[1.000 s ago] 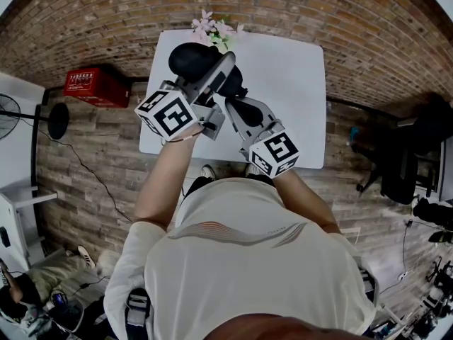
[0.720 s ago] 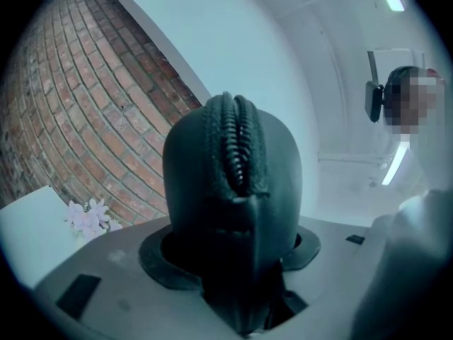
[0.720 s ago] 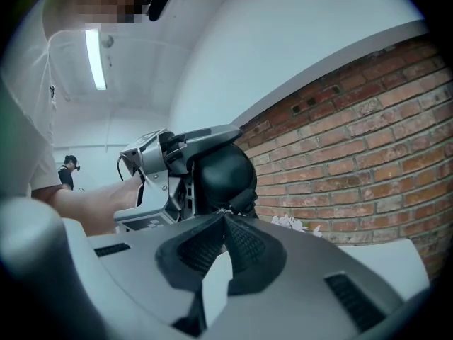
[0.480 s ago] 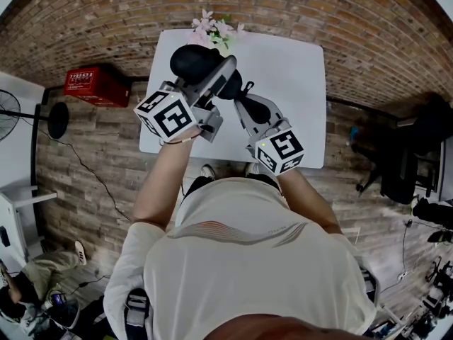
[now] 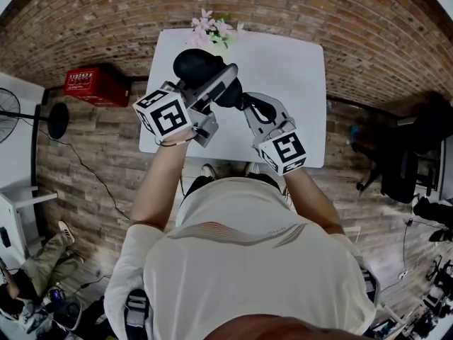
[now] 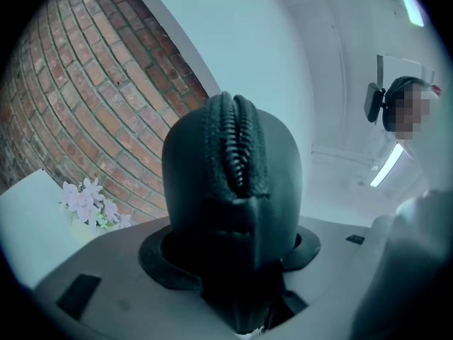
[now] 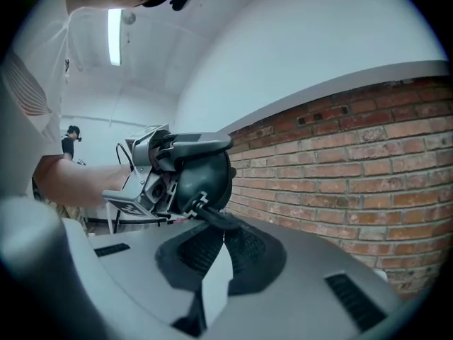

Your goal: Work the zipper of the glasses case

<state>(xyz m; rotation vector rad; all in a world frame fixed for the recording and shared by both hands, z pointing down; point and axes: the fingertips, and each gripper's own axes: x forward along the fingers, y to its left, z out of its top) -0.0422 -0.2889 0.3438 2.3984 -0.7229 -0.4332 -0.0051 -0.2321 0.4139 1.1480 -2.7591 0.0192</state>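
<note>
Clamped between the wide-set jaws of the left gripper (image 5: pixel 216 83), the black glasses case (image 5: pixel 197 65) hung in the air above the white table (image 5: pixel 290 69), its zipper (image 6: pixel 237 144) facing back along that gripper. The right gripper (image 5: pixel 248 103) met the case from the other side, jaws pressed together on the zipper pull (image 7: pixel 212 215). From above, the left gripper's upper jaw lay across the case and hid part of it. From the right gripper's side, the left gripper's body covered the case's left half. Pale pink flowers (image 5: pixel 212 32) stood at the table's far edge, just beyond the case. A brick wall (image 5: pixel 368 41) rose behind the table, and a red box (image 5: pixel 95 85) sat on the floor to its left.
</note>
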